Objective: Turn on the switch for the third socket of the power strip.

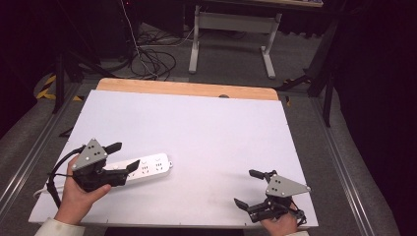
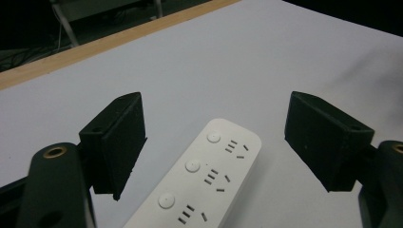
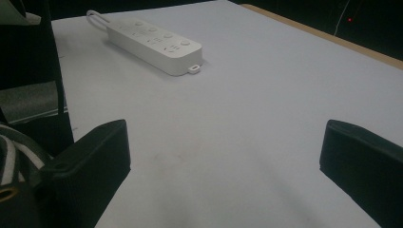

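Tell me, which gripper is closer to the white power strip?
Left. The left gripper is open right over the power strip, jaws on either side of it. The right gripper is open, far across the table.

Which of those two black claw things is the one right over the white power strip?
The left hand-held gripper. Its open jaws sit on either side of the power strip, while the right hand-held gripper hovers over bare white table, well away from it.

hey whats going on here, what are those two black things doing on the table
A person holds a two-jaw tool in each hand over a white table. The left tool hovers open over a white power strip, one jaw on either side of it, not gripping it. The right tool sits near the table's front right corner, also open and holding nothing, well away from the strip.
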